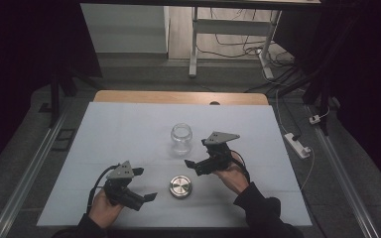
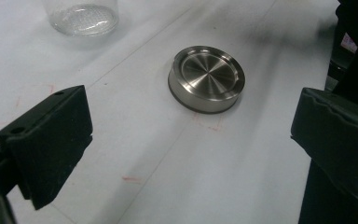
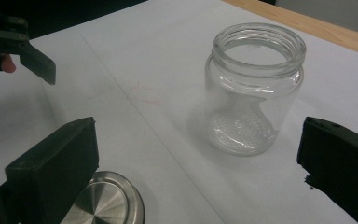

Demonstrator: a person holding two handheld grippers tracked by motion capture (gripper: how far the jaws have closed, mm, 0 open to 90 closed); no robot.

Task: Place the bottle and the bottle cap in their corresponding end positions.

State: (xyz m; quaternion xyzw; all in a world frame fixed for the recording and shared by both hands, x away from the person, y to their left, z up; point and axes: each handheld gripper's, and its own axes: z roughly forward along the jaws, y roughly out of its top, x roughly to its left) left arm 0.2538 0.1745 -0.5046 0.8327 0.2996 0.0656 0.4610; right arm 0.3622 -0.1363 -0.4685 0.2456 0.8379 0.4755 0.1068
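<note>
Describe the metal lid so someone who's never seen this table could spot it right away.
On the white table, look near the front edge, between the left gripper and right gripper. The metal lid lies flat there, apart from the open glass jar behind it: low, round, shiny steel.

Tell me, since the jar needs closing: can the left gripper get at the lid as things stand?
Probably yes. The left gripper is open, and the lid lies flat ahead of its jaws with bare table between. The jar stands farther off.

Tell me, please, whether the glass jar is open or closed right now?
Open. The glass jar stands upright with a bare threaded mouth, and its metal lid lies apart on the table.
</note>
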